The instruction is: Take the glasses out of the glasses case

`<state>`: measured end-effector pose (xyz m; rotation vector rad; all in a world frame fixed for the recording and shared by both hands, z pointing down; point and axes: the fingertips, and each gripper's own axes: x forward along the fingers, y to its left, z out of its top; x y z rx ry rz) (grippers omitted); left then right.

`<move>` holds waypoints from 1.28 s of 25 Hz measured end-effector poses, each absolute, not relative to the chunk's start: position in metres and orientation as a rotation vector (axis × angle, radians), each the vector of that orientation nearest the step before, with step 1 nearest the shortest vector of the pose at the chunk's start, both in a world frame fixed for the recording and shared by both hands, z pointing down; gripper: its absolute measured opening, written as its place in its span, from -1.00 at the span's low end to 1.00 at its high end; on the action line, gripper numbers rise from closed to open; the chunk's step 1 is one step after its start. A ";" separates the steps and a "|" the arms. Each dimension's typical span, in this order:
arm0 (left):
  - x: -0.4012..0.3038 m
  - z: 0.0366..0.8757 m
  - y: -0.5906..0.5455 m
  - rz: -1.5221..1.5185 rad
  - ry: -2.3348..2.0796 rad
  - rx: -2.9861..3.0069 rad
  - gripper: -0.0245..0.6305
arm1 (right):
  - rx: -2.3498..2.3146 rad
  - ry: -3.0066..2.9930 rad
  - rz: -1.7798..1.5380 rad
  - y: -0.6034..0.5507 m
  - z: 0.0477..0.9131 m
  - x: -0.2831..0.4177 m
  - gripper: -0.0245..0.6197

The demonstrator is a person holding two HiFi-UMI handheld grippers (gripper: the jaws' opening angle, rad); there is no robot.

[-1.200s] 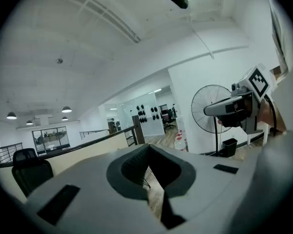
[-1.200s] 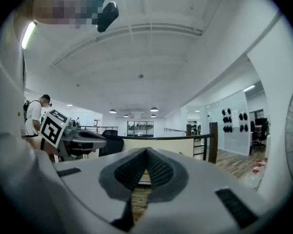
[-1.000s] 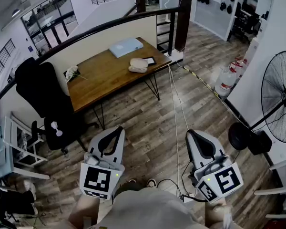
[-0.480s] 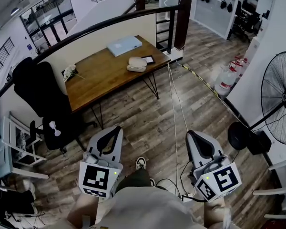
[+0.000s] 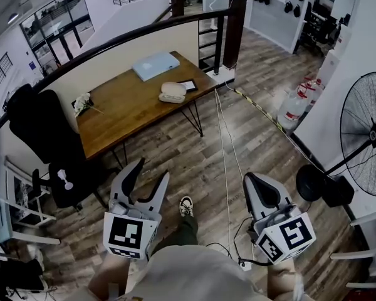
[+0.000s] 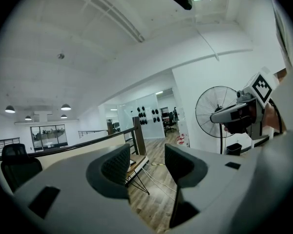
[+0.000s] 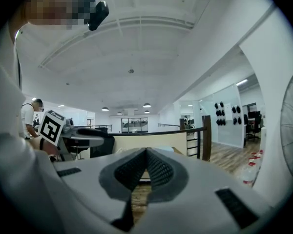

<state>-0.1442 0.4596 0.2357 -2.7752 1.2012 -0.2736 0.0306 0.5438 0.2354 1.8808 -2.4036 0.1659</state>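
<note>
Left tongs (image 5: 152, 170) are spread wide. The jaws have just been opening & nothing sits btwn them; only floor & a bit of the far table show thru the gap. Right tongs (image 5: 253, 179) are pressed together w/ nothing in the pinch. Both are held low in front of the person, over the wood floor (image 5: 194, 155), well apart from the table (image 5: 122, 115) & aimed twd it.

Glasses case (image 5: 173, 91), pale & rounded, lies on the table nr its right end, close to the near edge. Its lid looks down, tho it's small in the head view. Just beside it, twd the right corner, lies a flat dark thing (image 5: 189, 84), maybe a phone. A light blue flat thing (image 5: 155, 65) lies nr the far right corner. White flowers (image 5: 83, 102) lie at the table's left end, & a black chair (image 5: 41, 127) stands there too. One shoe (image 5: 186, 205) shows on the floor btwn the two tongs. Big fan (image 5: 366, 133) stands far right by the white wall.
</note>
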 end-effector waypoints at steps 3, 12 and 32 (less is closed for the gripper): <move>-0.140 0.242 0.432 -0.289 1.205 -2.774 -0.28 | 1.869 -2.399 0.178 0.517 0.240 0.036 -0.91; -0.123 0.258 0.322 -0.386 1.192 -2.788 -0.28 | 1.821 -2.387 0.249 0.401 0.252 0.049 -0.91; -0.112 0.332 0.082 -0.642 1.156 -2.828 -0.28 | 1.670 -2.316 0.467 0.147 0.322 0.048 -0.91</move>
